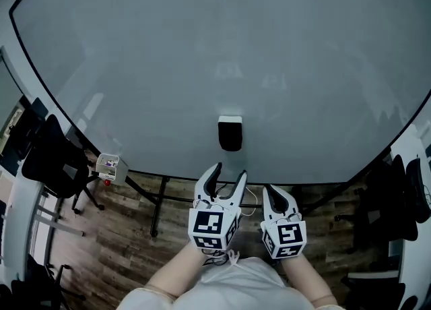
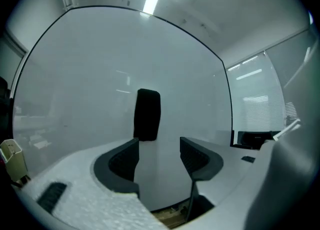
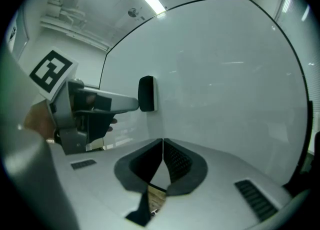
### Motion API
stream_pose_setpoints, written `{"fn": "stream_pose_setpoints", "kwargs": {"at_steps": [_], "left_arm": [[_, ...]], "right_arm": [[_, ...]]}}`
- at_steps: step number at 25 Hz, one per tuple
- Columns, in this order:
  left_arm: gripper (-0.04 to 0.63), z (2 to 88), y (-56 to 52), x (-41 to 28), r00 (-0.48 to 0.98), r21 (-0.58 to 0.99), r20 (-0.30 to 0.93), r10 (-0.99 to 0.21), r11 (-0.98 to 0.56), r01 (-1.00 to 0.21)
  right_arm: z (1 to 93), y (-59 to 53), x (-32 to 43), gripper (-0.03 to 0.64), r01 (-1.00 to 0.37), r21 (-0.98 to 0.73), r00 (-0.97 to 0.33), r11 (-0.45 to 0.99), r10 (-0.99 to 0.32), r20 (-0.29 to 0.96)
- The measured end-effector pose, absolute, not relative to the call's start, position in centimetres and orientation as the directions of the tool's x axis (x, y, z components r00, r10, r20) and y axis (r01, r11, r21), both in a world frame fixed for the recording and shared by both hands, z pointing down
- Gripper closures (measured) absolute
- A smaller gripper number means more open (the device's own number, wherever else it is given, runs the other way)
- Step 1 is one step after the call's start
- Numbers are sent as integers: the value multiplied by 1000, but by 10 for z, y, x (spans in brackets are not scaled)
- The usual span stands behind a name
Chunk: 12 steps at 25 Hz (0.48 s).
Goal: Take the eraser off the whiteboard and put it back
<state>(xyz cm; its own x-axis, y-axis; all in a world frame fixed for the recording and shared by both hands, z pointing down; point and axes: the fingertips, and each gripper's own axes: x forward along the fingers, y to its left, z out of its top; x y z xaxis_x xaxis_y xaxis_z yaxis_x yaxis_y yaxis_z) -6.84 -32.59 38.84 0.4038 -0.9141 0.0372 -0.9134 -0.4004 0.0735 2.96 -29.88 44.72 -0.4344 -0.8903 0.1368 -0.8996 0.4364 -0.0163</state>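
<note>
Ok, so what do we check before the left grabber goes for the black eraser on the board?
1. Eraser stuck upright on the whiteboard: ok.
2. Left gripper jaws apart: ok.
3. Eraser between those jaws: not ok, it sits ahead of them, nearer the left jaw.
4. Jaw gap wider than the eraser: cannot tell, since the eraser is farther off.
5. Right gripper shut, empty, off to the side: ok.

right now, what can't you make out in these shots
- Back of the eraser and how it holds to the whiteboard: all views, hidden by the eraser's own body.
- What the small box at the board's lower left is: head view, too small to identify.
- Board's top edge: head view, cut off by the frame.
</note>
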Motion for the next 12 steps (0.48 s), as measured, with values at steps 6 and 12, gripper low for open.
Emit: {"fn": "stream_pose_setpoints", "kwargs": {"at_steps": [6,12], "left_arm": [[298,370,-361,-82,376,59,23,-926,-374,-925],[282,355,-384,-82,346,58,22,-938,-344,-937]], "right_arm": [[451,-307,23,589,-915,-25,-401,402,-904,146],[460,-312,21,589,-924,-30,-380,380,-909,170]]}}
